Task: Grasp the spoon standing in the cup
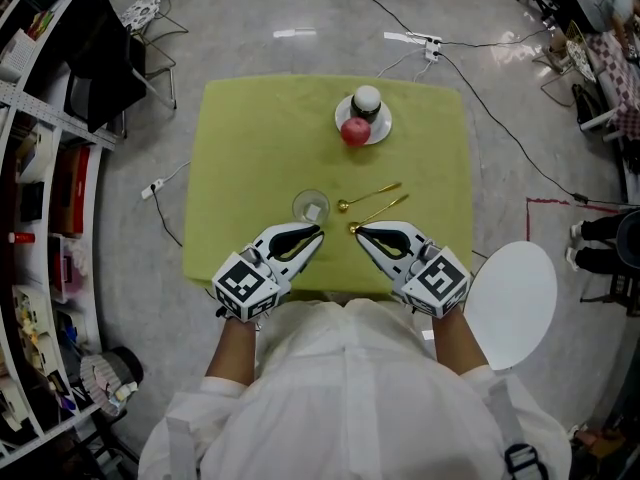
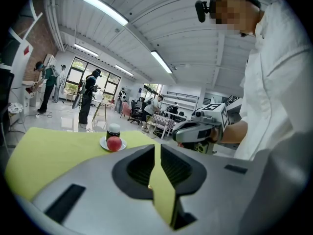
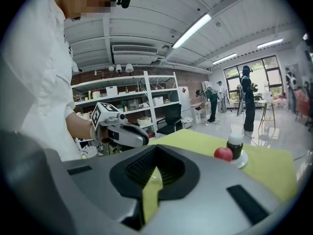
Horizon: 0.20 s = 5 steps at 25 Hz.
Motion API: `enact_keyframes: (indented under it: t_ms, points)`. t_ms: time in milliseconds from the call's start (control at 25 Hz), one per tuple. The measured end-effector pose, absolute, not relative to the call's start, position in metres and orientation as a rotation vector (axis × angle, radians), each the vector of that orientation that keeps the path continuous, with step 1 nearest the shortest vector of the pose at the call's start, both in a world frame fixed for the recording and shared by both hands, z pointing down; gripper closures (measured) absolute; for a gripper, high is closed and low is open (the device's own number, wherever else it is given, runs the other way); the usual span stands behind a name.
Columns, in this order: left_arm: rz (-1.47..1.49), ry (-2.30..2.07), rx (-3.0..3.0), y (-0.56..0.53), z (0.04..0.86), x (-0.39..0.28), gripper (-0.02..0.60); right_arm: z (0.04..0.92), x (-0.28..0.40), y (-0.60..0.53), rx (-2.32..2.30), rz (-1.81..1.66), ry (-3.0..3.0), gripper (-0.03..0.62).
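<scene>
Gold spoons [image 1: 368, 196], two of them, lie flat on the green cloth [image 1: 250, 148] just right of the glass cup [image 1: 311, 206]. I see none standing in it. My left gripper [image 1: 319, 231] and right gripper [image 1: 358, 230] sit at the near edge, jaws closed on nothing, so I judge the grasp not yet begun.

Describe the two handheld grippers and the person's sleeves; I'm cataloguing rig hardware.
The left gripper and right gripper each have a pale grey body, black ribbed inner pads and a white cube bearing black square markers. No cables show. The person wears a white top whose sleeves end above the wrists.
</scene>
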<state>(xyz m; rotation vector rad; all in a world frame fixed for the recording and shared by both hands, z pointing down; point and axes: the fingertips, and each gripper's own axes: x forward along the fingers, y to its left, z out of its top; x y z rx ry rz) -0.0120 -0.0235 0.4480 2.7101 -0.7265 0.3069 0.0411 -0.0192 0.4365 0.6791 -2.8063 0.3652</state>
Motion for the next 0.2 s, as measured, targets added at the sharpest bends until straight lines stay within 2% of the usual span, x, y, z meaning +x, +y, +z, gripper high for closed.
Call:
enact_keyframes:
  t_ms: [200]
  points:
    - [0.305, -0.725, 2.709, -0.0239, 0.4480, -0.0112, 0.540, 0.4374, 0.0415, -0.0194, 0.676, 0.372, -2.804, 0.591]
